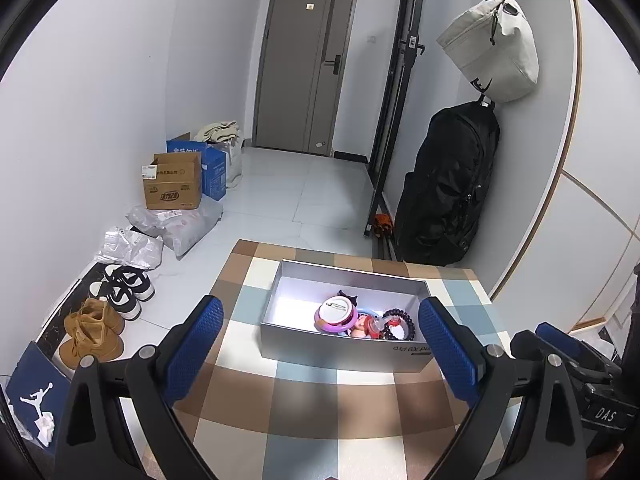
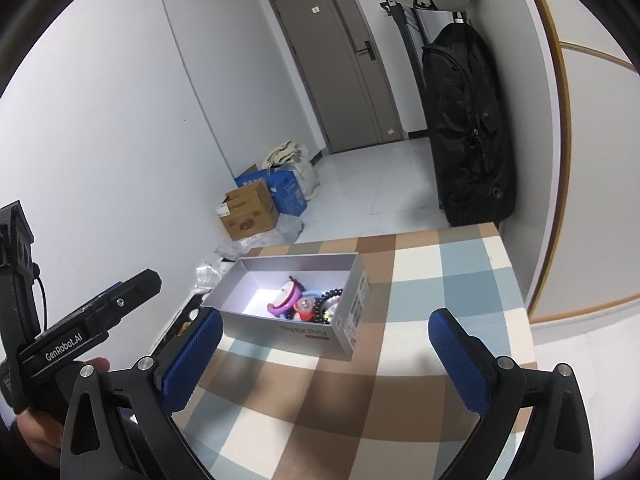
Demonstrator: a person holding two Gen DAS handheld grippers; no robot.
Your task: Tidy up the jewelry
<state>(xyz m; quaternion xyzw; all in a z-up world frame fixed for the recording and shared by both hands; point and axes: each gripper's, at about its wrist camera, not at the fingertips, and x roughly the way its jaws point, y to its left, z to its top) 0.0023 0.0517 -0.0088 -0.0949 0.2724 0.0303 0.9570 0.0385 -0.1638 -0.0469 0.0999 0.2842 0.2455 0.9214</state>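
A grey open box [image 1: 344, 350] stands on the checkered table [image 1: 304, 412]; it also shows in the right wrist view [image 2: 280, 330]. Inside lie a purple-and-white round piece [image 1: 338, 312], a dark bead bracelet [image 1: 400, 326] and a red-pink item [image 1: 370, 326]. The same pieces show in the right wrist view: purple piece [image 2: 286, 298], beads [image 2: 326, 298]. My left gripper [image 1: 320, 344] is open and empty, just short of the box's near wall. My right gripper [image 2: 324, 348] is open and empty, near the box's right corner. The left gripper's body [image 2: 92, 320] shows at the left of the right wrist view.
Shoes [image 1: 96, 328], plastic bags [image 1: 176, 224] and cardboard boxes [image 1: 174, 182] lie on the floor left of the table. A black backpack [image 1: 448, 188] and a white bag [image 1: 494, 46] hang on a rack behind the table. A closed door [image 1: 302, 68] is at the far end.
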